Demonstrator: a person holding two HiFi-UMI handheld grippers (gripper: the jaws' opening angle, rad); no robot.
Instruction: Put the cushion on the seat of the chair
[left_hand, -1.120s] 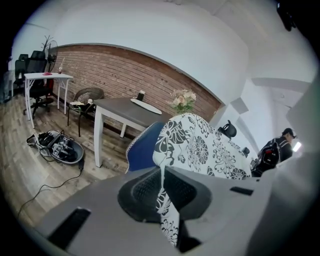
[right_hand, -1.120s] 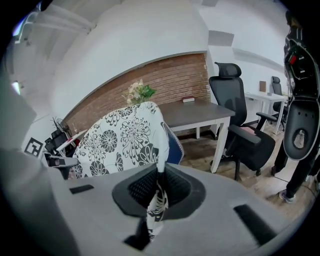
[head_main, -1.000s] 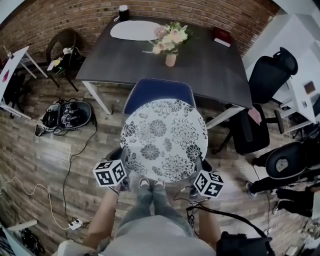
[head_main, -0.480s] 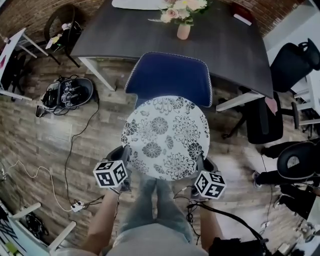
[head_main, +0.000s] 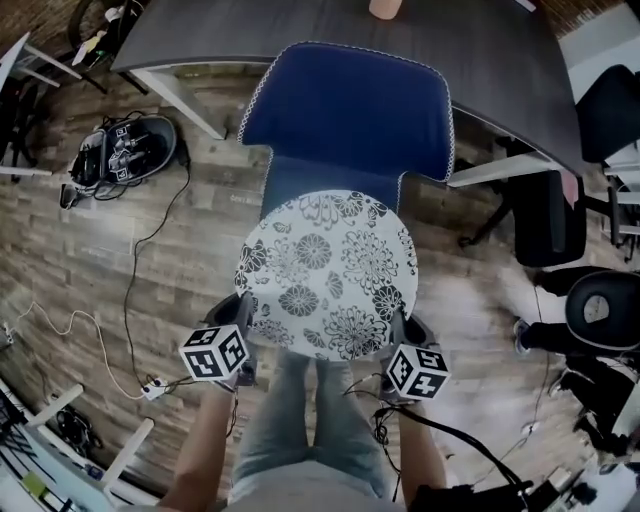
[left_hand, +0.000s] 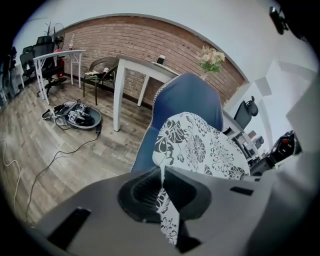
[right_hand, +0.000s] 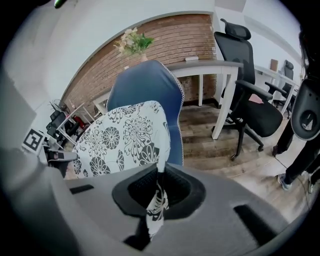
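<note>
Left gripper (head_main: 243, 322) had its jaws pressed tight on the near left edge of the round white cushion with black flowers (head_main: 325, 270). Right gripper (head_main: 398, 330) pinched the near right edge the same way. Between them the cushion hung flat in the air. Just past it stood the blue padded chair (head_main: 345, 105), and the cushion's far side hid part of its seat (head_main: 320, 187). The cushion did not look like it was resting on the seat. What was left: lower it onto the seat and let go. Farther off stood a dark grey table (head_main: 290, 25).

the cushion (head_main: 328, 275) hides much of the seat of the chair (head_main: 345, 110); the table (head_main: 480, 40) is cut off.
</note>
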